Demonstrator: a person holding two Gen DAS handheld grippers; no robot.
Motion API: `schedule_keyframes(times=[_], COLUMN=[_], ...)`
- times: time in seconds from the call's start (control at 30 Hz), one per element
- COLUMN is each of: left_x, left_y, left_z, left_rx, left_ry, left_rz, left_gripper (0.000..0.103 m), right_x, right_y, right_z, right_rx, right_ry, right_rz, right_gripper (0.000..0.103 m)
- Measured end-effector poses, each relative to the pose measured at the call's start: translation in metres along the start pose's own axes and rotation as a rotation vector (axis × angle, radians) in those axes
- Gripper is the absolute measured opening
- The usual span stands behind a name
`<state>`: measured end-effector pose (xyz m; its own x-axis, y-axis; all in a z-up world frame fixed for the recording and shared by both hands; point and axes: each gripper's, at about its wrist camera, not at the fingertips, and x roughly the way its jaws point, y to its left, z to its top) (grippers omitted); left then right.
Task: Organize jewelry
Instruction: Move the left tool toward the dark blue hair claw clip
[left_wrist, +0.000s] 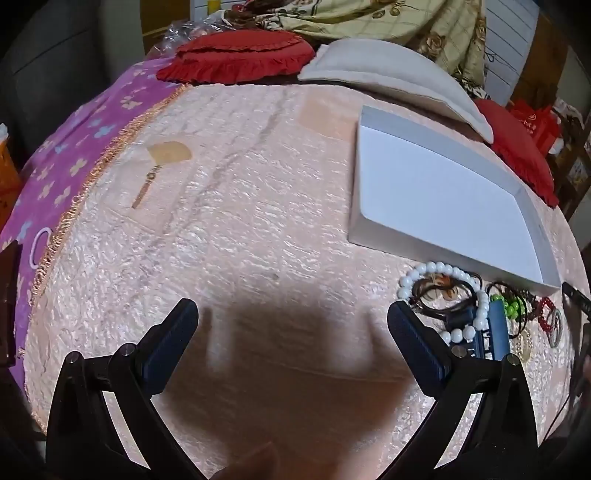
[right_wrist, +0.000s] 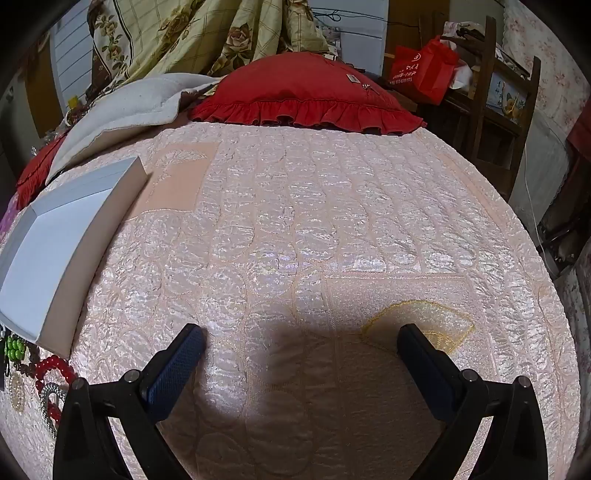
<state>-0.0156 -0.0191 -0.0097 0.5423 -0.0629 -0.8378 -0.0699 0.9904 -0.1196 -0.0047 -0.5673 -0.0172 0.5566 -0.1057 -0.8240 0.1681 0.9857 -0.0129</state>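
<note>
Both the left hand-held gripper (left_wrist: 291, 328) and right hand-held gripper (right_wrist: 301, 347) gape apart, empty, above the bed (left_wrist: 240, 221). The jewelry (left_wrist: 476, 314) lies at 3 o'clock of the left one, just below the box (left_wrist: 443, 206). Best to pinch one piece slowly.

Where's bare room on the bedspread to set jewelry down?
Free: the quilt between the gold watch and the white box, and right of the box up to the red pillow. Crowded: the jewelry pile at the box's near edge.
</note>
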Motion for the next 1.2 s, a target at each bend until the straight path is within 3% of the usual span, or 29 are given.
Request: schedule_keyframes(times=[0.27,0.5,0.63,0.73,0.87,0.97,1.2], left_x=[0.003,-0.007,-0.008,-0.013,-0.012,-0.008,-0.005], left_y=[-0.021,-0.029,-0.044,-0.054,-0.073,-0.080,-0.070], left_z=[0.001,-0.009,-0.023,-0.030,-0.042,-0.048,-0.040], left_rx=[0.064,0.099,0.134,0.174,0.232,0.251,0.191], left_ry=[-0.004,-0.043,-0.035,-0.047,-0.035,-0.016,0.007], left_rz=[-0.022,-0.043,-0.063,-0.114,-0.152,-0.155,-0.178], left_gripper=[0.102,0.102,0.102,0.102,0.102,0.102,0.102], right_x=[0.003,-0.024,-0.071,-0.113,-0.141,-0.146,-0.123], right_y=[0.001,0.003,0.013,0.046,0.096,0.127,0.172], right_z=[0.005,-0.025,-0.038,-0.052,-0.079,-0.094,-0.106], right_rx=[0.035,0.088,0.133,0.067,-0.033,-0.090,-0.240], right_ry=[0.000,0.080,-0.004,-0.116,-0.183,-0.171,-0.038], right_rz=[-0.013,-0.003,0.055,0.073,0.136,0.199,0.222], right_gripper=[0.103,0.103,0.103,0.103,0.103,0.103,0.103])
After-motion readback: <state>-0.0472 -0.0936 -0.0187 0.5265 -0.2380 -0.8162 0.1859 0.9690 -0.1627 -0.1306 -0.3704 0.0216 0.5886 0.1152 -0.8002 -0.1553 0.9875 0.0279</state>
